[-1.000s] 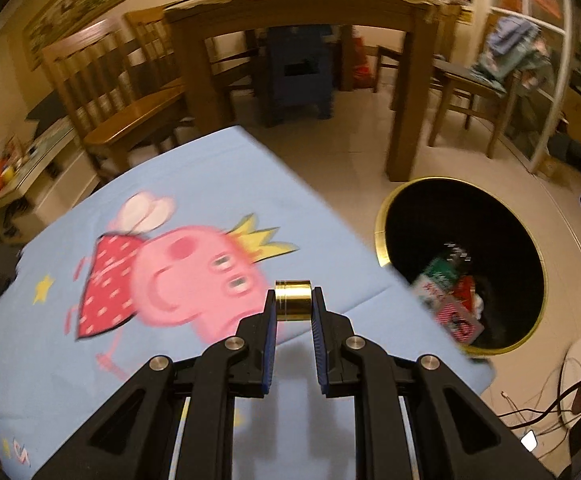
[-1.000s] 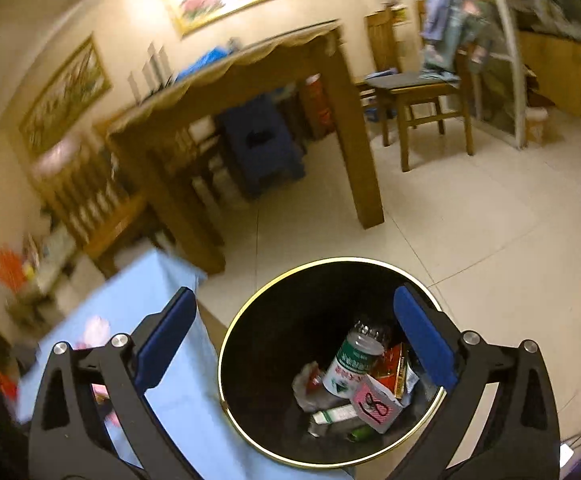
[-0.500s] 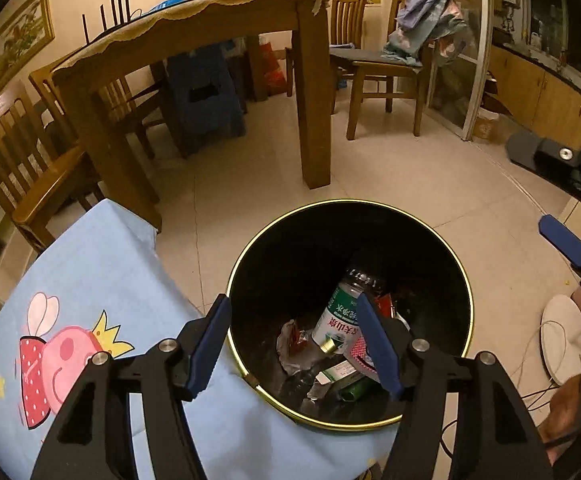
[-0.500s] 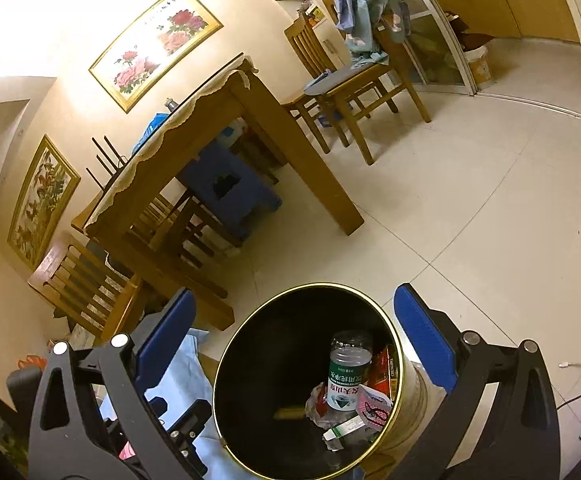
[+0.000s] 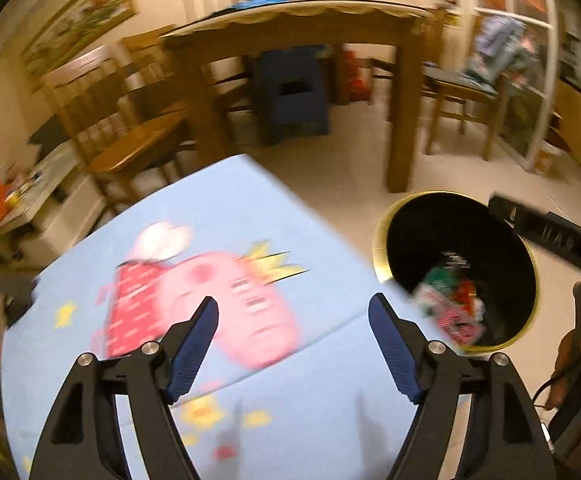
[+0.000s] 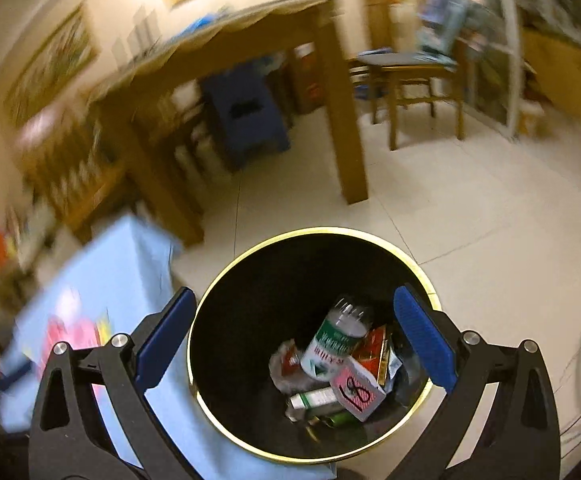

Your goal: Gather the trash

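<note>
Trash (image 6: 338,364) sits heaped at the bottom of the black bin (image 6: 250,280) with the gold rim: a clear bottle (image 6: 336,340) with a green and white label leans upright in the pile, a pink and white carton (image 6: 356,394) lies just in front of it, and a red wrapper (image 6: 376,350) is wedged beside the bottle. Your right gripper (image 6: 294,340) hangs directly above the bin mouth with its 2 blue-padded jaws spread wide and nothing between them. Your left gripper (image 5: 293,350) is off to the side of the bin, over the light blue cloth (image 5: 210,216) printed with a pink cartoon pig (image 5: 226,300); its jaws are also released and bare. The cloth's edge runs just beside the bin rim. From the left wrist view, the bin (image 5: 422,232) stands on the pale tiled floor (image 5: 330,172), near 1 leg of the wooden dining table (image 5: 400,120). Both views are smeared by motion blur, so smaller scraps in the bin cannot be made out.
</note>
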The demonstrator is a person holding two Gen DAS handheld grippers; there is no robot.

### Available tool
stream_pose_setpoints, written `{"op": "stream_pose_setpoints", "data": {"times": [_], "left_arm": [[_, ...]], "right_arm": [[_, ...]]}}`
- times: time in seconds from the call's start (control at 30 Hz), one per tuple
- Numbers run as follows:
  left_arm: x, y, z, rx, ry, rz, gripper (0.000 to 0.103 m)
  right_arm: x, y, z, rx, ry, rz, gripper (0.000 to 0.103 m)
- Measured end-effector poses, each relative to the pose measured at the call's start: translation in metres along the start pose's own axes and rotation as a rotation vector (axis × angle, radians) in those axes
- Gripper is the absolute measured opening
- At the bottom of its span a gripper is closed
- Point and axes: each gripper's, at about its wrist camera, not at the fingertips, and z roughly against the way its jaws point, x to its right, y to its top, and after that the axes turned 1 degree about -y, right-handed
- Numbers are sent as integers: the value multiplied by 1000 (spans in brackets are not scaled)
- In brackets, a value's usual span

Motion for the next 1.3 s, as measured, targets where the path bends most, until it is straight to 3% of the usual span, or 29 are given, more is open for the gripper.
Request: {"op": "stream_pose_setpoints", "data": {"times": [0.2, 0.3, 0.37, 0.43, 0.6, 0.83, 0.93, 1.3], "left_arm": [[-89, -38, 17, -31, 123, 145, 89], [-128, -62, 22, -43, 232, 181, 90], [-155, -79, 27, -66, 257, 224, 90], [-179, -92, 38, -74, 256, 275, 96], [-210, -101, 83, -15, 287, 308, 96], [-229, -86, 163, 128, 383, 352, 96], [-231, -83, 180, 150, 372, 368, 96], [-222, -84, 185, 155, 349, 359, 96]], "right_arm": [[-97, -28, -5, -3, -16, 321, 98], [-141, -49, -2, 24, -34, 487, 98], [-165, -63, 1, 41, -60, 577, 98], [-181, -75, 8, 12, -6, 574, 98], [-224, -84, 52, -2, 198, 481, 98], [-262, -40, 155, 116, 418, 392, 98], [-270, -37, 181, 143, 475, 392, 98], [-270, -61, 187, 114, 438, 418, 98]]}}
